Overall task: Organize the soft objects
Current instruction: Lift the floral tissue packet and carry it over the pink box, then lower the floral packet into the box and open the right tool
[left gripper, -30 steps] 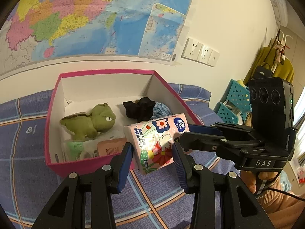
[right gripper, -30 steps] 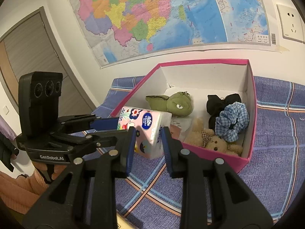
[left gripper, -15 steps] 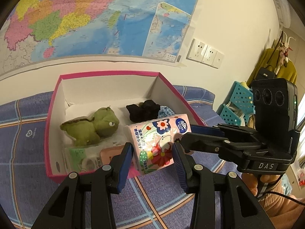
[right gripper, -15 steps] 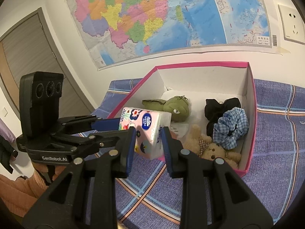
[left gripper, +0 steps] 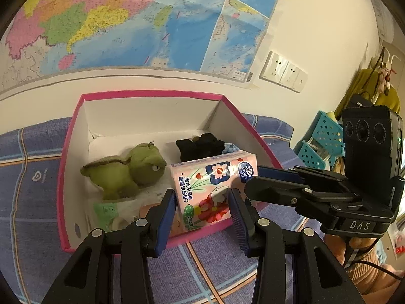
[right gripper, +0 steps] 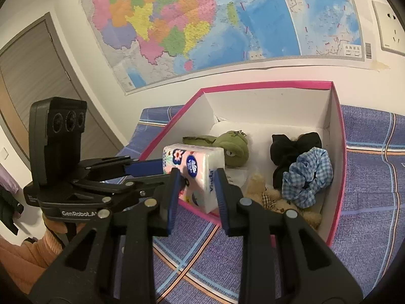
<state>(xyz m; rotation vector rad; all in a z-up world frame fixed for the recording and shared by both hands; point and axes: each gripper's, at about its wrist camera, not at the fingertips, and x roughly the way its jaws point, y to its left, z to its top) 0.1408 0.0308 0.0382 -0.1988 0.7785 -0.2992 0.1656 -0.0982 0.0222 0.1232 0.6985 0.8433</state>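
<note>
A pink flowered tissue pack (left gripper: 212,182) (right gripper: 195,167) hangs over the near rim of the pink box (left gripper: 152,93) (right gripper: 265,84). My left gripper (left gripper: 202,197) (right gripper: 162,171) is shut on its two sides. My right gripper (right gripper: 197,177) (left gripper: 253,181) is shut on one end of it. Inside the box lie a green plush animal (left gripper: 126,172) (right gripper: 233,147), a black scrunchie (left gripper: 197,147) (right gripper: 291,149), a blue checked scrunchie (right gripper: 308,174), a small teddy bear (right gripper: 278,200) and a green tissue packet (left gripper: 108,210).
The box stands on a blue checked cloth (left gripper: 30,202) (right gripper: 367,202) against a wall with a map (left gripper: 126,25). Wall sockets (left gripper: 283,74) and teal baskets (left gripper: 321,139) are to the right. A door (right gripper: 30,88) is on the left. A person's orange sleeves show behind both grippers.
Both grippers have carried the tissue pack forward toward the box. It now hangs over the box's near rim instead of in front of it. Neither grip has altered.
</note>
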